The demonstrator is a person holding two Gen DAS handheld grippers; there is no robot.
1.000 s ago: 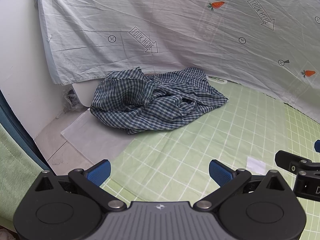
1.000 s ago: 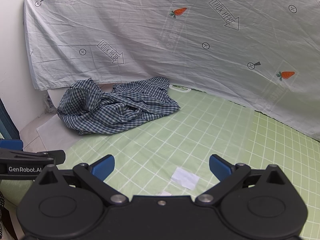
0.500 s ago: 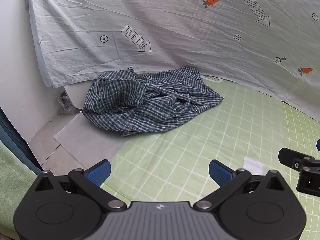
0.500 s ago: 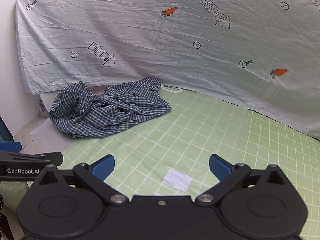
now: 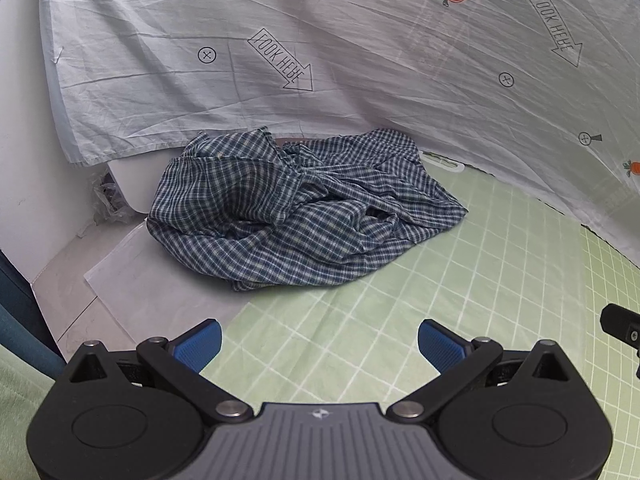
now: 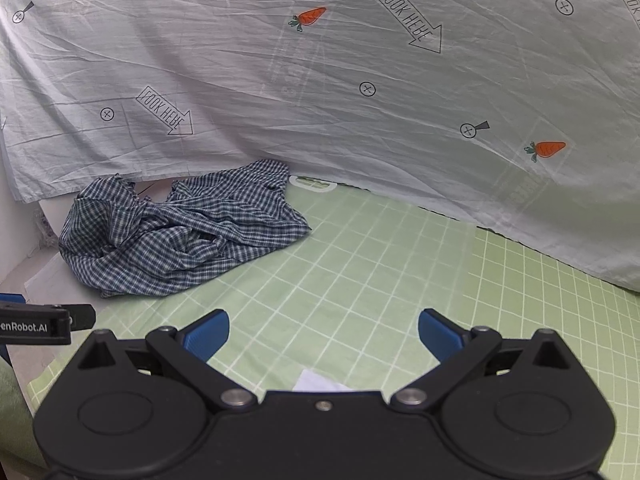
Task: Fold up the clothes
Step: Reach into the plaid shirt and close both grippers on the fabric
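A crumpled blue-and-white checked shirt (image 5: 296, 216) lies in a heap at the far left of the green grid mat (image 5: 500, 280), partly on a white sheet. It also shows in the right wrist view (image 6: 180, 236). My left gripper (image 5: 319, 344) is open and empty, hovering over the mat in front of the shirt. My right gripper (image 6: 323, 334) is open and empty, further right and back from the shirt. Neither gripper touches the shirt.
A white printed sheet (image 5: 360, 60) with carrots and arrows hangs behind the mat. A white paper sheet (image 5: 160, 292) lies under the shirt's left part. A small white slip (image 6: 316, 382) lies on the mat below my right gripper. A white wall (image 5: 24, 160) stands at left.
Both grippers have moved a little closer to the shirt, which now looks larger in both views. Both stay open. The shirt has not moved.
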